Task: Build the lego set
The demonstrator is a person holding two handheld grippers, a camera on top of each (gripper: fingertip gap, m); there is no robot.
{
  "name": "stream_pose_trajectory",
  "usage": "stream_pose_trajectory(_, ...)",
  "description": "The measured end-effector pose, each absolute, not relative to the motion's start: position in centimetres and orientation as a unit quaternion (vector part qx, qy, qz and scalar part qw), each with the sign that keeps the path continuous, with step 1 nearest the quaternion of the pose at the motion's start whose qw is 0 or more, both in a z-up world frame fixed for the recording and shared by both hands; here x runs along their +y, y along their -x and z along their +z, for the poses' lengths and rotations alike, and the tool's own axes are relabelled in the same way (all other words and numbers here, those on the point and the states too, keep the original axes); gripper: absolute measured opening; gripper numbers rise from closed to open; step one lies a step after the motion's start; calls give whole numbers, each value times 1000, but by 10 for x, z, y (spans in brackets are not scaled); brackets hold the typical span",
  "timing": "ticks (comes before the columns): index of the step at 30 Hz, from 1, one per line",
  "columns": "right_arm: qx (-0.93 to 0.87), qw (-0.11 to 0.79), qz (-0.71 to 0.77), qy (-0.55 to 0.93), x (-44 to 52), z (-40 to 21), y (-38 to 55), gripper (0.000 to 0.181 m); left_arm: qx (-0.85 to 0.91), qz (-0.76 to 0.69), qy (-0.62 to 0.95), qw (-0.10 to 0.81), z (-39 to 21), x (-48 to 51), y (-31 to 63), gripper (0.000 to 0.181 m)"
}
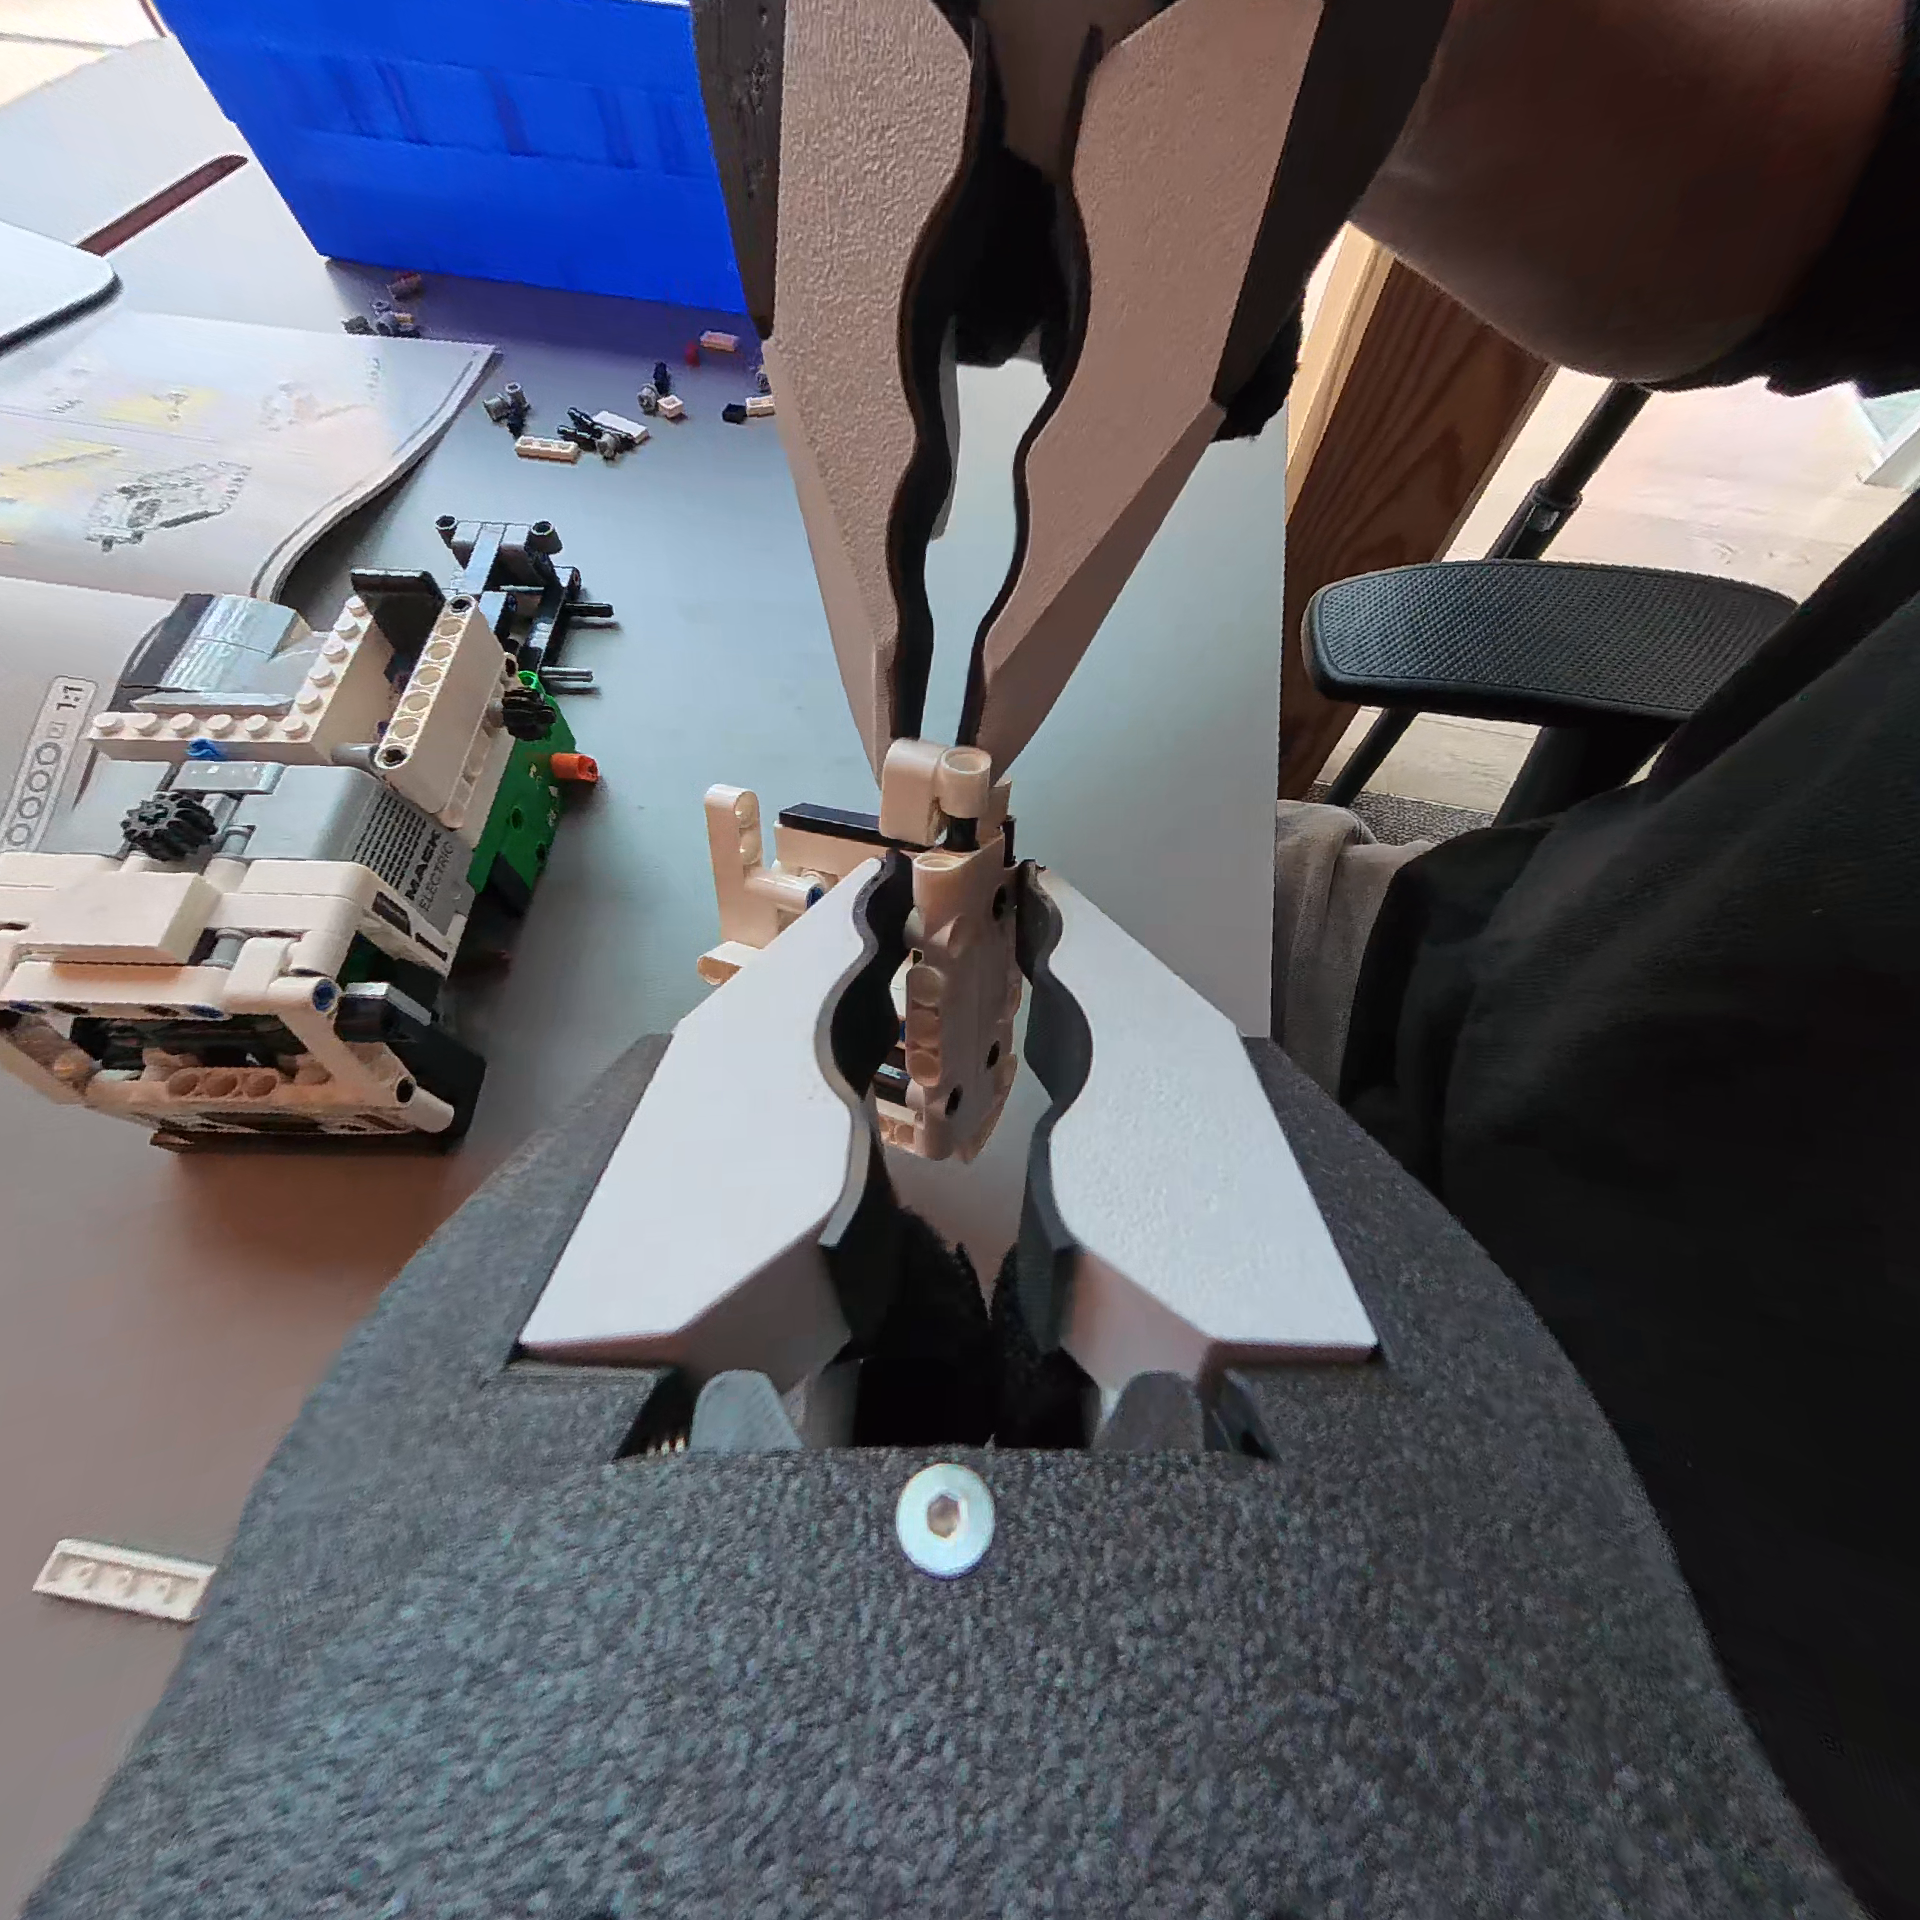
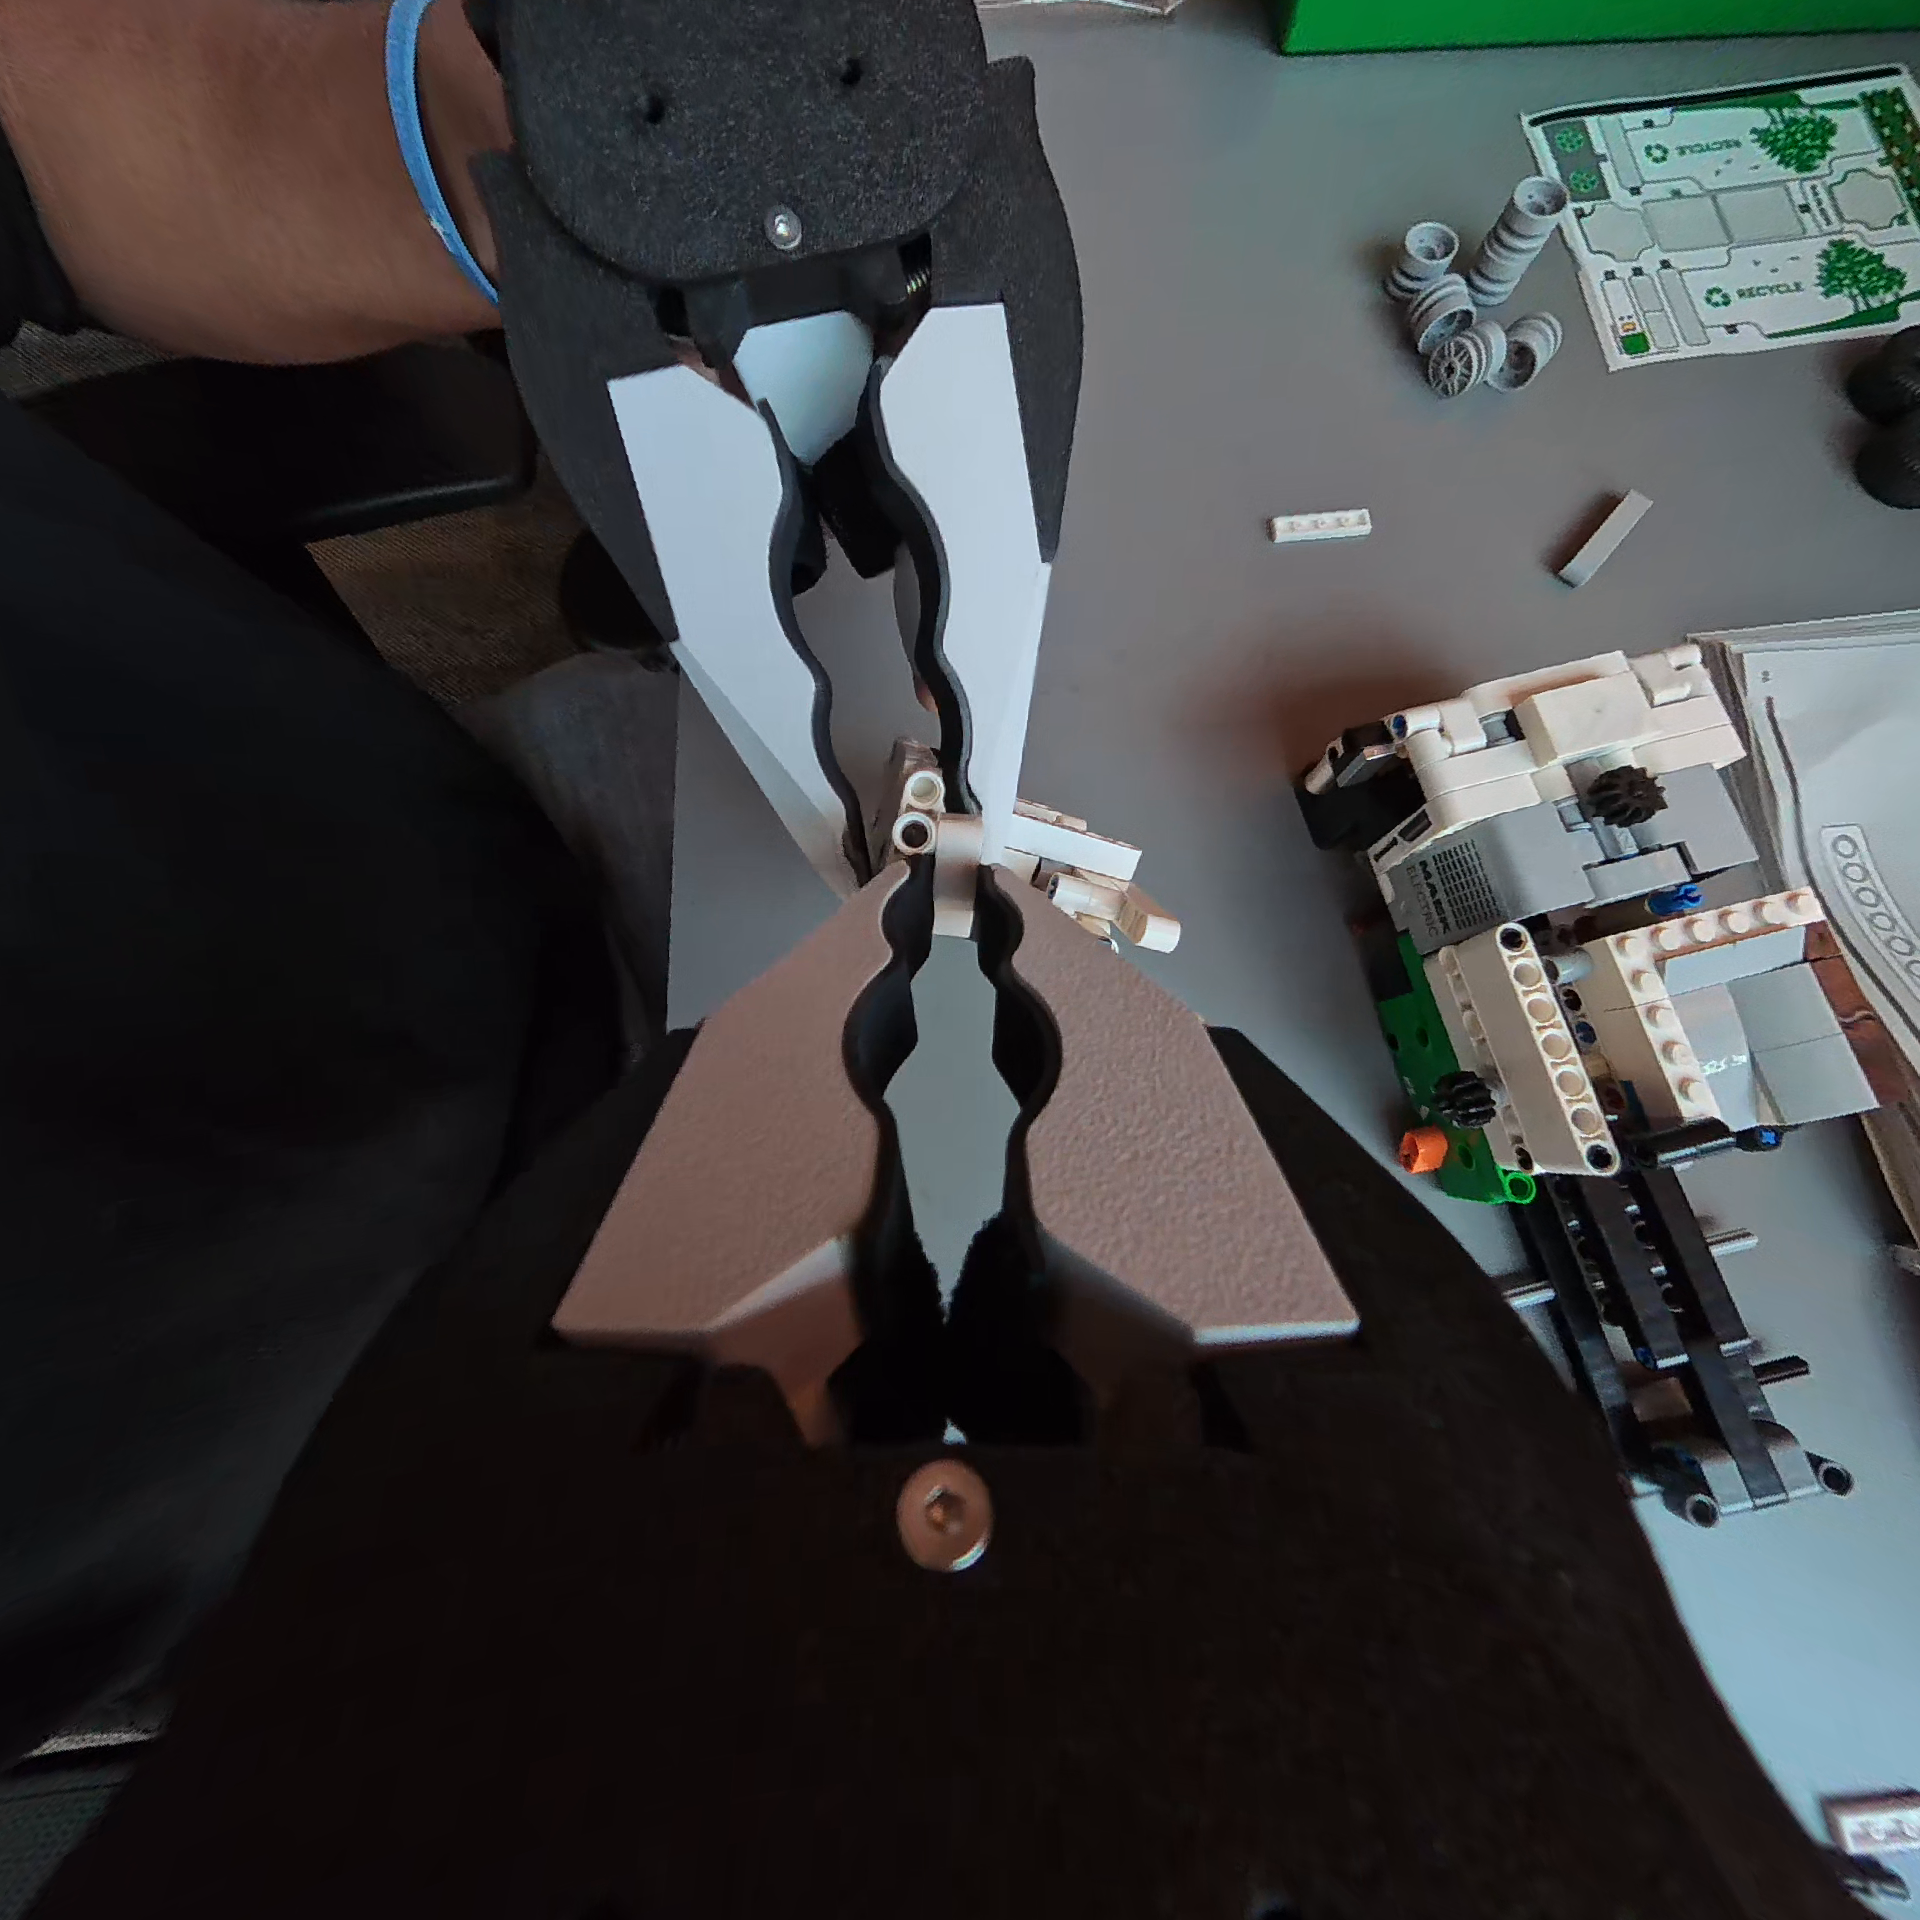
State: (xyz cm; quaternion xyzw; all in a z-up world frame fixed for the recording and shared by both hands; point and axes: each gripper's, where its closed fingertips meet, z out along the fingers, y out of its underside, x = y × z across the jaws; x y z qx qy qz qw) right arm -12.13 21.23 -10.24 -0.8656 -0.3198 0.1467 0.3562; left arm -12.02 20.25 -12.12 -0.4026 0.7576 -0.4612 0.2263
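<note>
My left gripper (image 1: 956, 873) is shut on a white Technic sub-assembly (image 1: 961, 1018), held upright above the grey table near its edge. My right gripper (image 1: 940, 743) comes in from above, tip to tip with the left one. It is shut on a small white connector (image 1: 948, 790) that touches the top of the sub-assembly at a black pin. In the right wrist view, my right gripper (image 2: 945, 883) pinches the connector (image 2: 940, 847) and the left gripper (image 2: 920, 831) points toward it, with the sub-assembly (image 2: 1091, 868) sticking out to the right. The part-built white, grey and green truck (image 1: 260, 862) (image 2: 1558, 935) stands on the table.
An instruction booklet (image 1: 208, 436), a blue box (image 1: 457, 135) and loose small parts (image 1: 603, 416) lie beyond the truck. A white plate (image 2: 1320, 525), a grey tile (image 2: 1605, 535), grey wheel hubs (image 2: 1475, 281) and a sticker sheet (image 2: 1714, 208) lie on the table. A chair armrest (image 1: 1538, 644) is past the table edge. My left and right fingertips are right by each other. The white plate (image 2: 1320, 525) is about equally far from each gripper, around 20 cm. Seen from the left wrist view (image 1: 135, 1580) as well.
</note>
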Motion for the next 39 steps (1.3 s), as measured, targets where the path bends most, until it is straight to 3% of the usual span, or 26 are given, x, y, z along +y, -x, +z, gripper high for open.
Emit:
stream_pose_trajectory(19, -178, 384, 362, 831, 216, -100, 119, 7, 672, -573, 453, 119, -110, 200, 119, 17)
stream_pose_trajectory(39, -58, 433, 400, 806, 230, -106, 104, 7, 616, -611, 481, 125, -116, 212, 105, 17)
